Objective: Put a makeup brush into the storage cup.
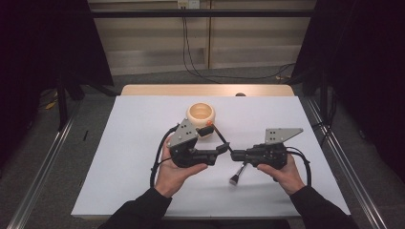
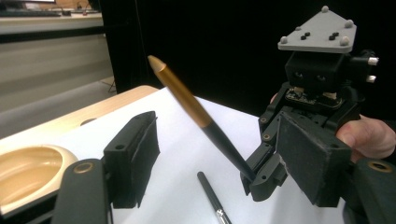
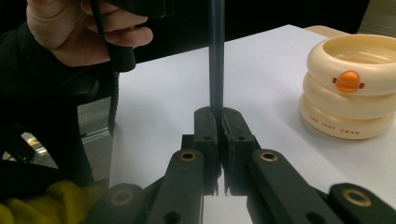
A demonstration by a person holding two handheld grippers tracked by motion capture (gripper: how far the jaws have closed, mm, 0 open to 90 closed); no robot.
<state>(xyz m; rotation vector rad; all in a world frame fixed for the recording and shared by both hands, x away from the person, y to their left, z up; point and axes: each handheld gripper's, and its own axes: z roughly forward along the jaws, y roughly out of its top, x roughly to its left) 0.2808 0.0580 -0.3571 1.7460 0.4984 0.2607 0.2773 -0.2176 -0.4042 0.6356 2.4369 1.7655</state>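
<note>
White table point(image 1: 143, 143): right gripper point(image 3: 217, 122) jaws clamp a brush point(image 2: 196, 112), bristles hidden; left gripper point(image 2: 210, 154) jaws agape, empty.

Black sleeves; black claws point(image 1: 231, 151) bearing grey three-cornered plates.

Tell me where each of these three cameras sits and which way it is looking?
High view: above the person's side, looking forward and down at the table; both forearms, the left gripper and right gripper show.
Left gripper view: rides the left gripper, looking between its open jaws at the brush held by the right gripper.
Right gripper view: rides the right gripper, looking along its jaws shut on the brush; the left hand shows.
Shared: all three show the cream holder.
</note>
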